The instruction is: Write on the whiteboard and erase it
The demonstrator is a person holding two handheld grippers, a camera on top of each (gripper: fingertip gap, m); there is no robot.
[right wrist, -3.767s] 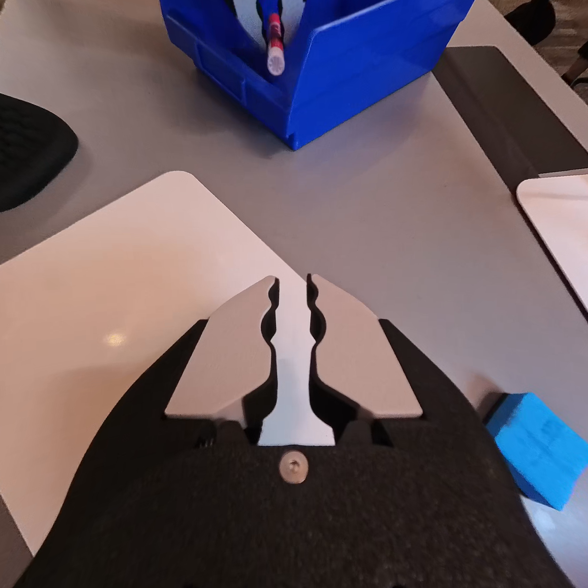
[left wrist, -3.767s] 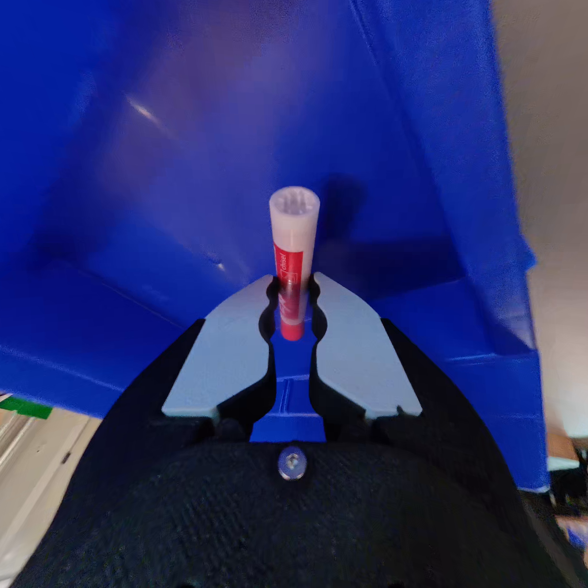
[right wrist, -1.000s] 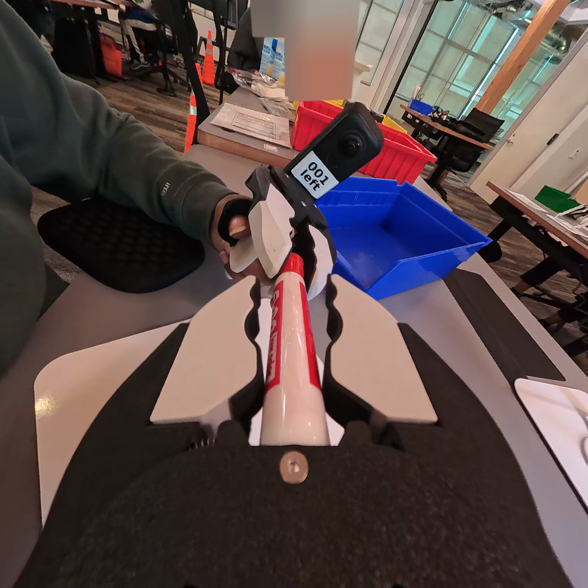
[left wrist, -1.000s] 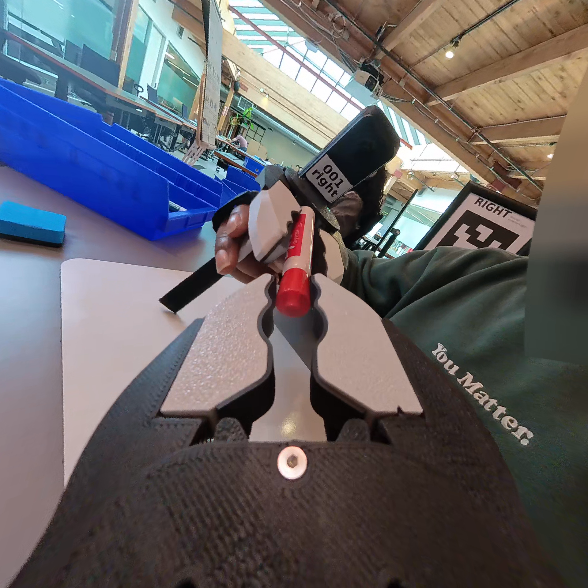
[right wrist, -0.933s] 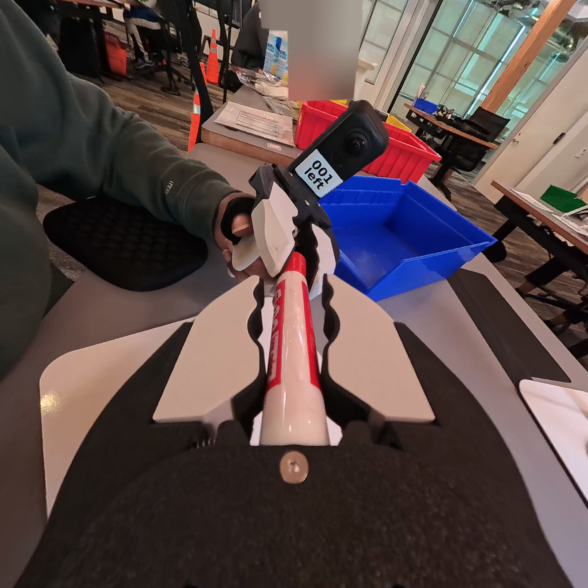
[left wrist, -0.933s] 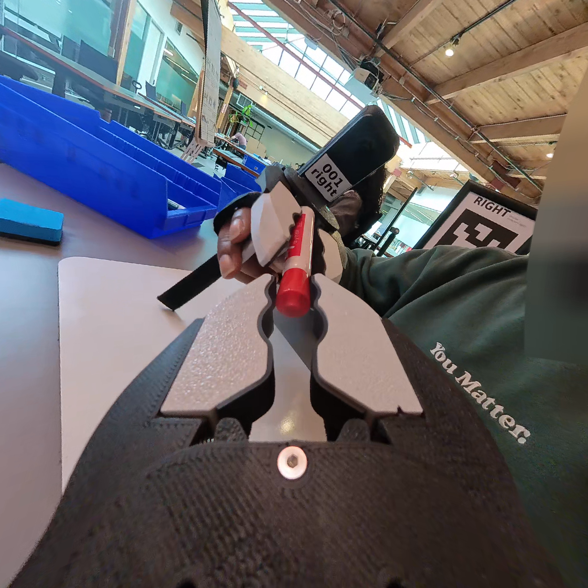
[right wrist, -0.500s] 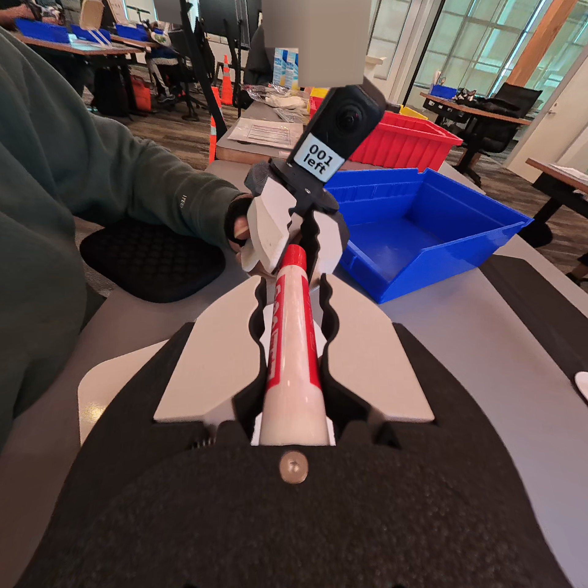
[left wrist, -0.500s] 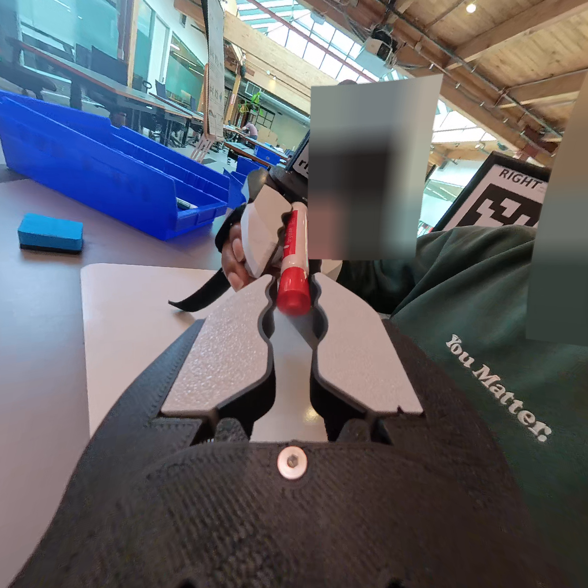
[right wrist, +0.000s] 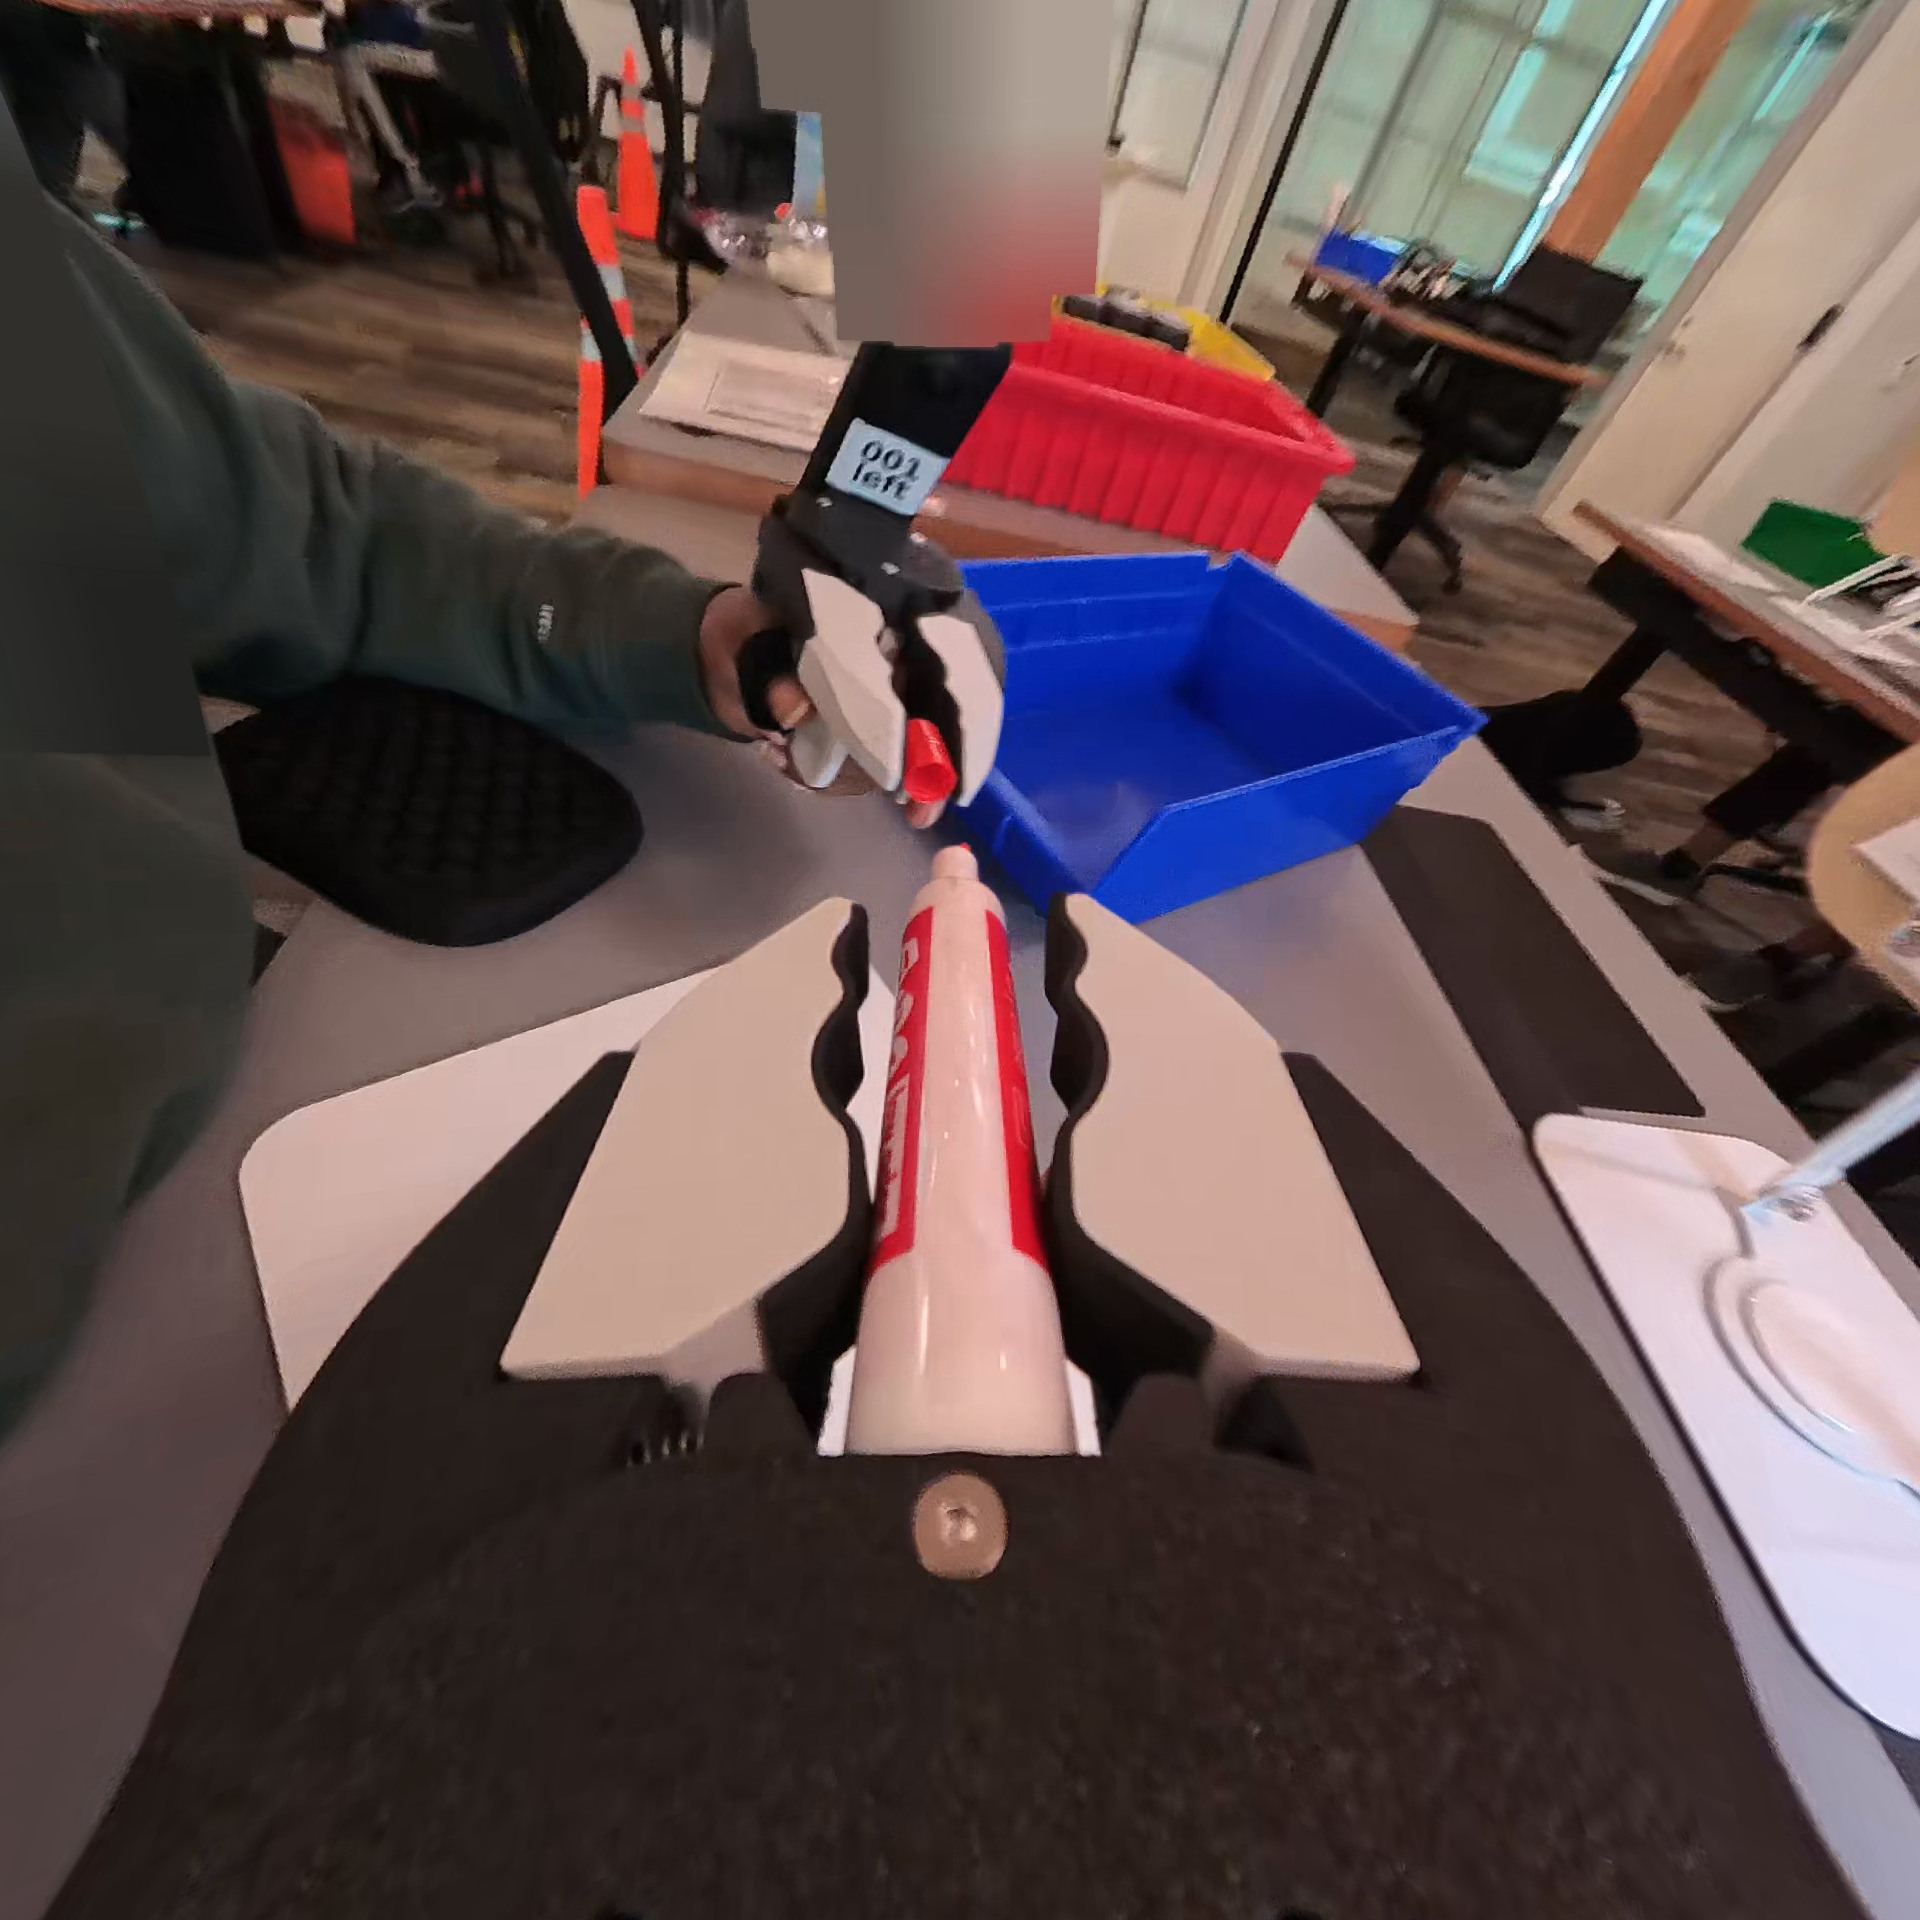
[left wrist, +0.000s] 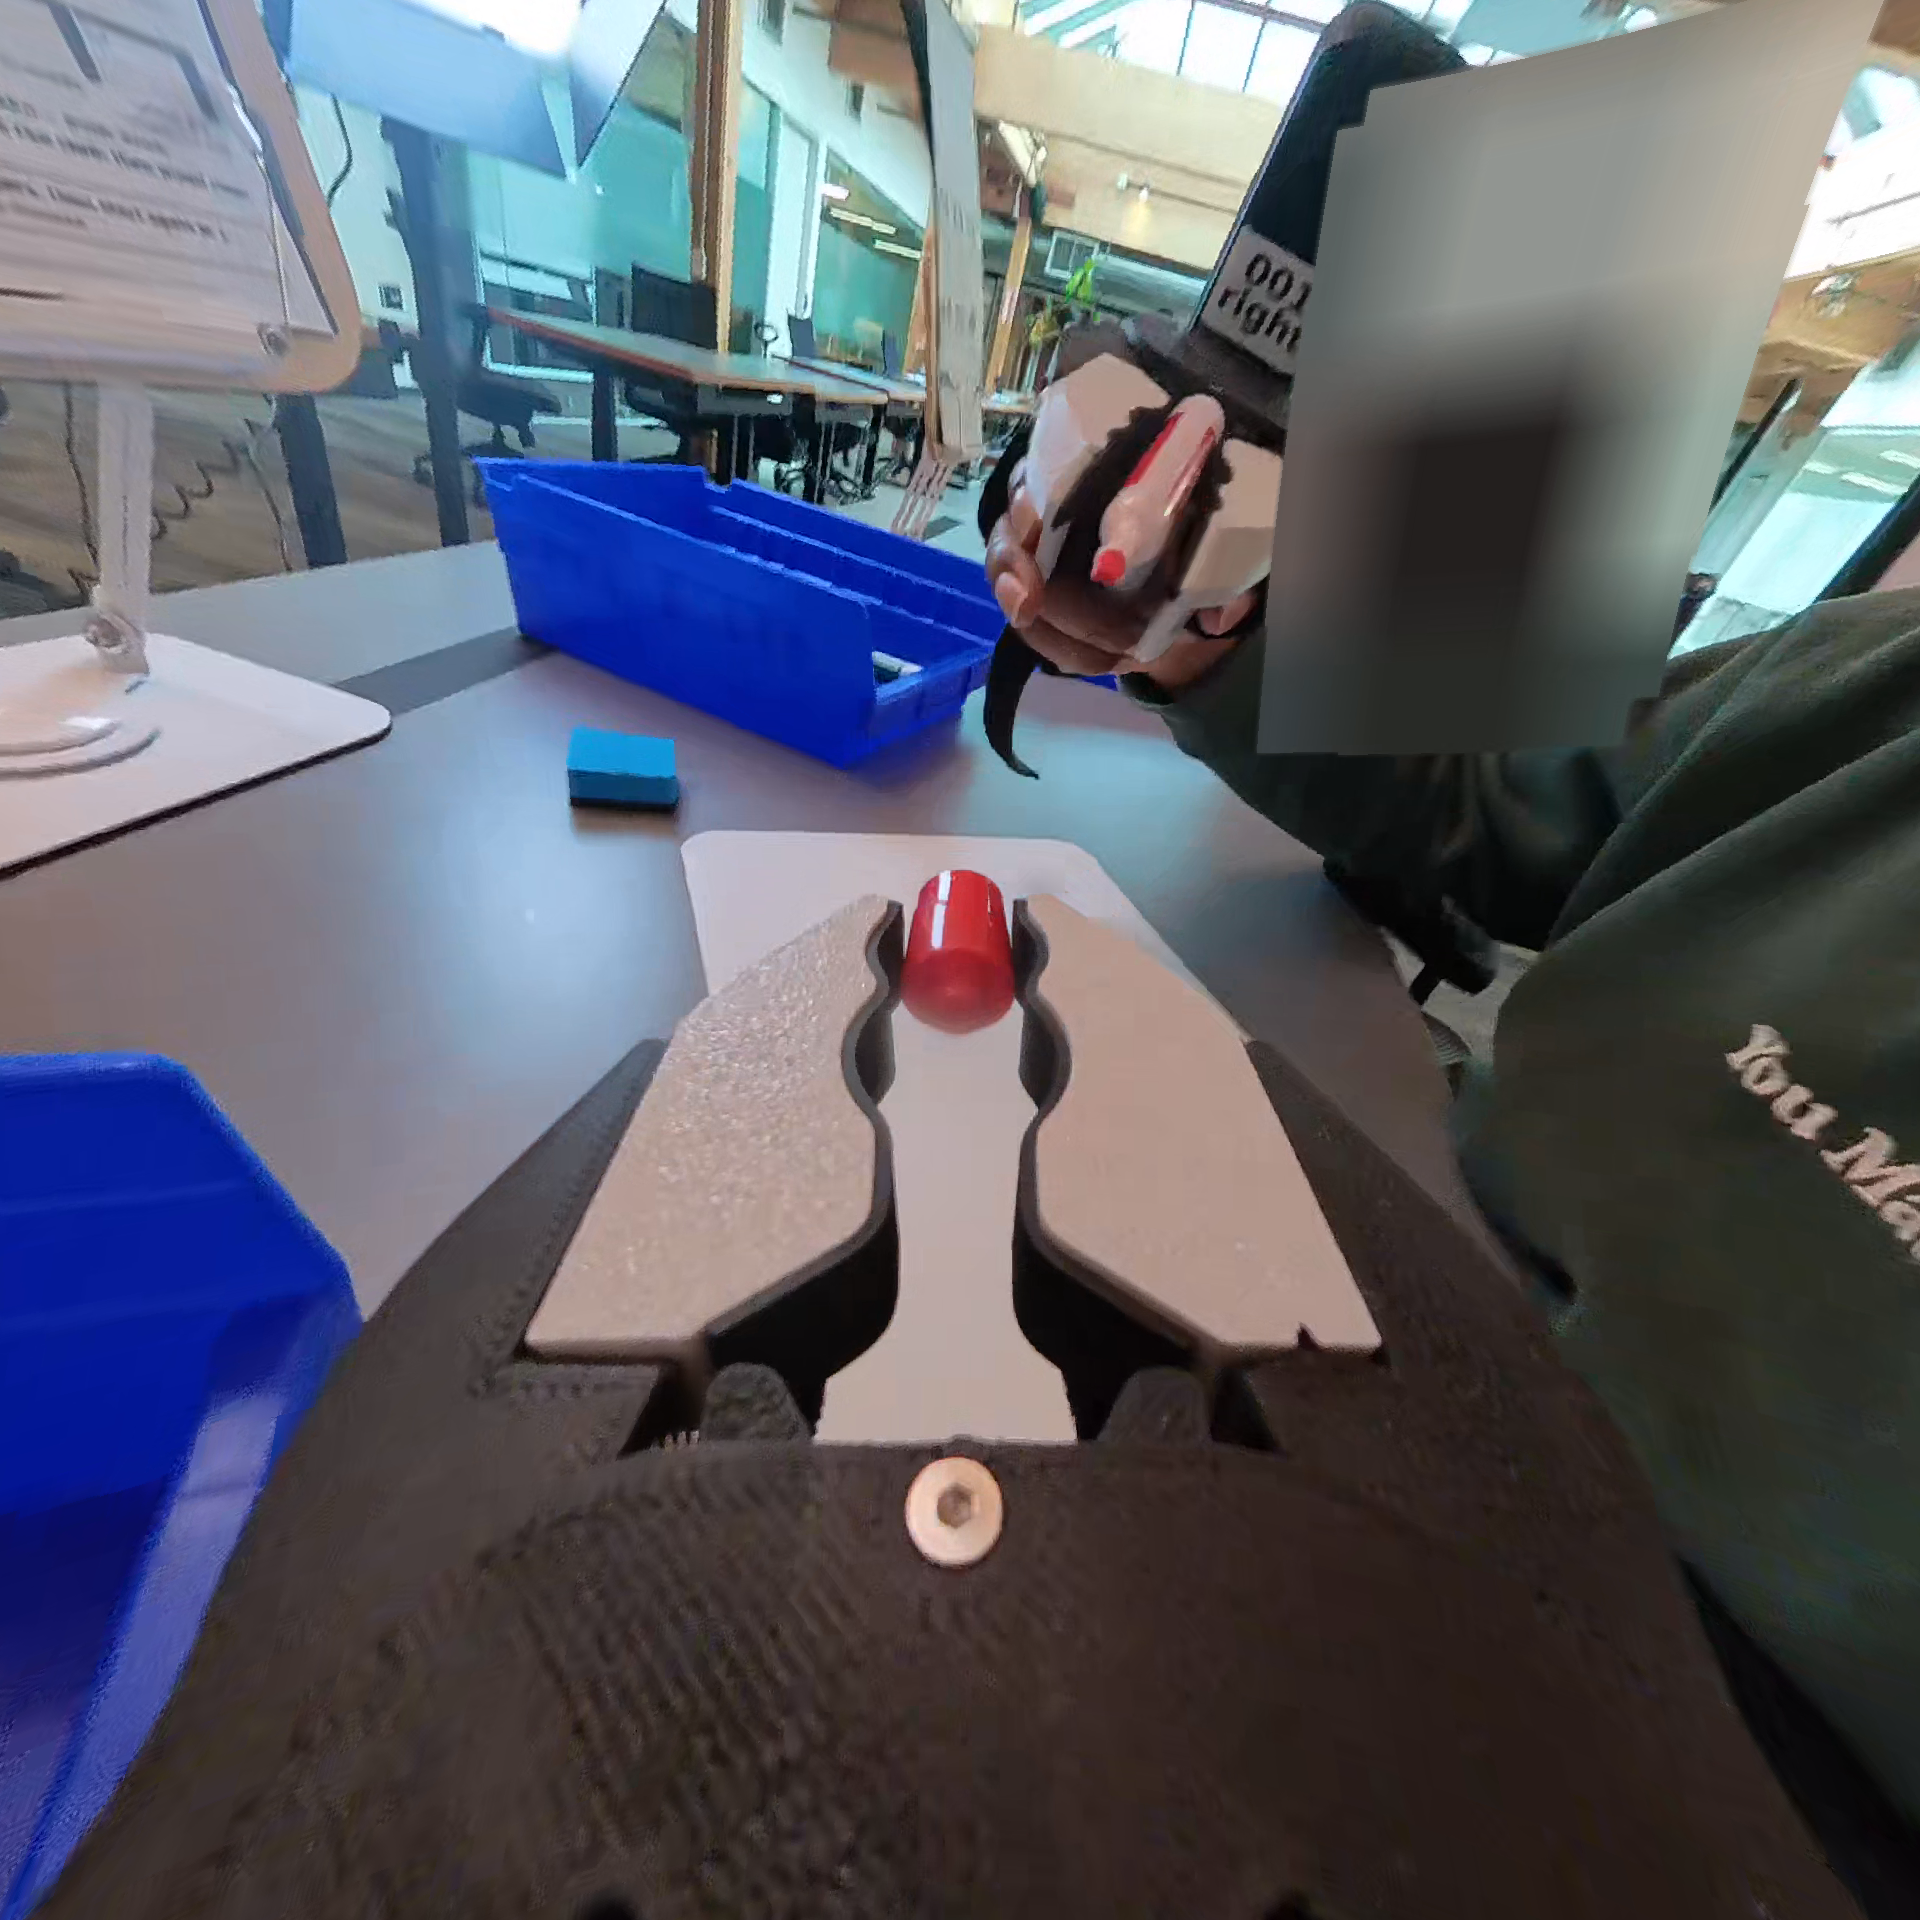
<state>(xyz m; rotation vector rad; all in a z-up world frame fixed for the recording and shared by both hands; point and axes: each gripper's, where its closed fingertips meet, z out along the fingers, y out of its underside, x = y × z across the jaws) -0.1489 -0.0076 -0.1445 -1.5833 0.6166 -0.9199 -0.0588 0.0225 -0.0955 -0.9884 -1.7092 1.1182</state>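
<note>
A red cap (left wrist: 957,951) is gripped between the fingertips of the left claw (left wrist: 954,940), both pads being pressed against its sides. The uncapped marker (right wrist: 956,1132), white-bodied with a red label, is clamped lengthwise in the right claw (right wrist: 953,971), its red tip pointed forward towards the left claw. The two pieces are held apart, above the desk (left wrist: 343,935). The whiteboard (left wrist: 790,883) is laid flat on the desk beneath both claws. A blue eraser (left wrist: 622,767) is seen on the desk just beyond the board, near a long blue bin (left wrist: 717,613). A second blue bin (right wrist: 1226,717) is placed behind the left claw.
</note>
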